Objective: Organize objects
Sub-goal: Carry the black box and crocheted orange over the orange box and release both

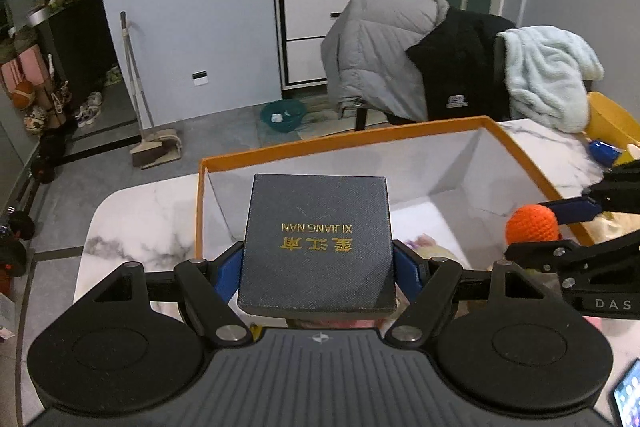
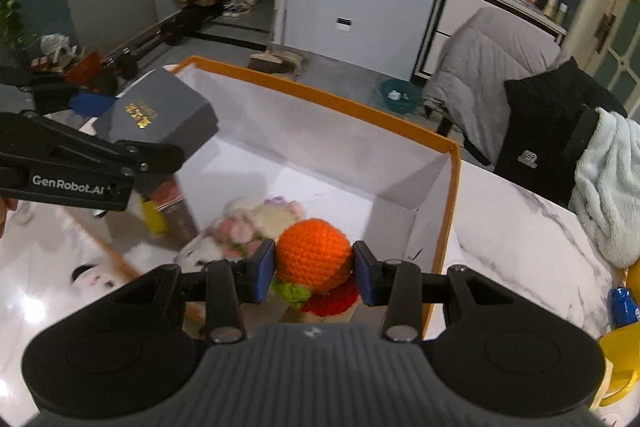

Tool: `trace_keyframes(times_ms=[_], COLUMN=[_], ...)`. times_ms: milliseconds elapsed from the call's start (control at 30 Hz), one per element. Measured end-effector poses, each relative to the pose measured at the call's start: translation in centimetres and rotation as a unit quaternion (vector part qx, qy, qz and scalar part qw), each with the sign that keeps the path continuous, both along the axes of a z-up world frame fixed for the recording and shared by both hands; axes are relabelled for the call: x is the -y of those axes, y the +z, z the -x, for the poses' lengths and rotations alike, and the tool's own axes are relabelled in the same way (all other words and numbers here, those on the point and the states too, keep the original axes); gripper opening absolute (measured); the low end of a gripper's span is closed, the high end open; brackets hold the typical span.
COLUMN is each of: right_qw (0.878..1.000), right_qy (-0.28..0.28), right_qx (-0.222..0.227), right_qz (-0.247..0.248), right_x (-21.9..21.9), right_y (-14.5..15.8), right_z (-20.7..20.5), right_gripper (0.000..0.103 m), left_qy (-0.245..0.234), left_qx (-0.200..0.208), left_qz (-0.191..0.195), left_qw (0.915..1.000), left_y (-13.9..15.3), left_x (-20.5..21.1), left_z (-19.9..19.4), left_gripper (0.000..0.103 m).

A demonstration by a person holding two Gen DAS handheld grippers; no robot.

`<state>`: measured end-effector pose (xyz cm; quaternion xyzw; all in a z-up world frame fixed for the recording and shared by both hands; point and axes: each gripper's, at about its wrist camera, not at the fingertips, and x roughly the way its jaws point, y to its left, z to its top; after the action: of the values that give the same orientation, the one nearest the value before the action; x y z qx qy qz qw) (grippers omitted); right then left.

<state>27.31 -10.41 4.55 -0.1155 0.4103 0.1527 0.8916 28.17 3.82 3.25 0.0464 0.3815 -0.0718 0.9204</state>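
Box (image 1: 316, 243) clamped between left tongs (image 1: 318, 273), seemingly above bin (image 1: 340, 143)

Hidden and blurred bits
My dark box (image 1: 318, 247) covers the bin's near floor; soft toys (image 2: 256, 223) blurred, phone (image 1: 628, 397) cut off, blue item (image 2: 622, 303) unreadable.

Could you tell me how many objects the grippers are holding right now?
2: the dark gift box in the left gripper, and the orange crochet fruit in the right gripper, both above the orange-rimmed box.
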Motion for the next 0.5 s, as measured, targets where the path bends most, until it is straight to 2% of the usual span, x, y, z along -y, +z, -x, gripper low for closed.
trace_keyframes(times_ms=[167,400,500], right_qw=[1.000,0.999,0.999], right_qy=[-0.025,-0.029,-0.029], right_qx=[0.012,-0.005,-0.013], right_qz=[-0.009,-0.011,-0.006], right_x=[0.7,0.7,0.6], right_y=[-1.0,-3.0,-4.0], right_z=[-2.0,-3.6,-3.9], right_gripper=[0.043,0.043,0.043], left_qy=[0.010,0.016,0.015], left_qx=[0.014,-0.027,-0.030], left_qz=[0.009,-0.020,-0.028], left_qw=[0.9998,0.9993,0.9990], left_y=[0.1,-2.6,-3.0], left_x=[-0.4,0.4,0.6], left_z=[-1.5,-3.1,-3.2], left_gripper=[0.087,0.088,0.087])
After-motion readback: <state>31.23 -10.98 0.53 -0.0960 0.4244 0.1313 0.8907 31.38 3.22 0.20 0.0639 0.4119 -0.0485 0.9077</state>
